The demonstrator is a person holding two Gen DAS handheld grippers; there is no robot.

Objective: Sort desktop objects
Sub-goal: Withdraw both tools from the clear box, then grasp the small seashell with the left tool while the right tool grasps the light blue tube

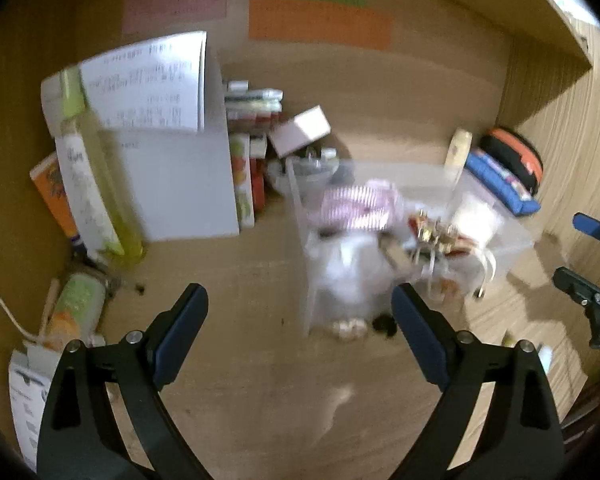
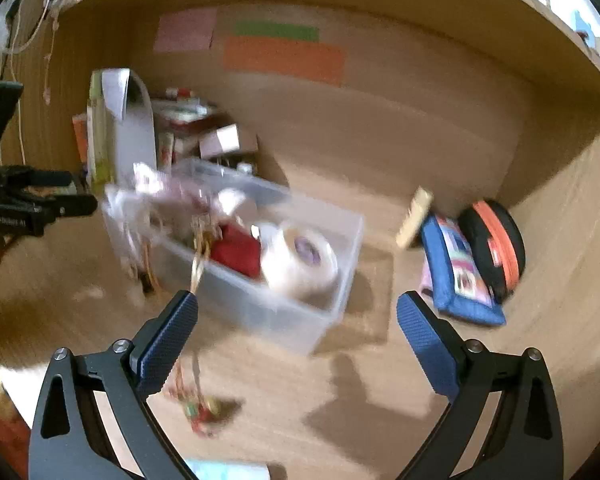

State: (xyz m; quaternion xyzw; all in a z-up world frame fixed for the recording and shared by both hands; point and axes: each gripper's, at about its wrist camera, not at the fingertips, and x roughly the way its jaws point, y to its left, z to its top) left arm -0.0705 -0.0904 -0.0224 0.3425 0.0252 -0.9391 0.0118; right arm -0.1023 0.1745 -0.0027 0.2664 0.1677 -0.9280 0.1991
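Roughly, largest first:
Clear bin (image 2: pixel 300 280): mid-desk, already loaded; thin stiff plastic, likely light but slick. Take by the rim.
Blue pouch (image 2: pixel 456 272): against the right wall beside a black-and-orange case (image 2: pixel 496 244); soft, pinch an edge.
Tape roll (image 2: pixel 300 260): inside bin; rigid, grip across the ring.
Trinket (image 2: pixel 200 412): loose on desk, blurred; probably fiddly.
Left gripper (image 1: pixel 300 336): jaws apart, empty.
Right gripper (image 2: pixel 298 340): jaws apart, empty.

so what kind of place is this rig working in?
Most likely a home or dorm study desk set in a wooden alcove. Coloured paper sheets are stuck on the back panel, books and printed papers stand at the left, and a clear storage bin of odds and ends sits mid-desk beside a blue pencil case.
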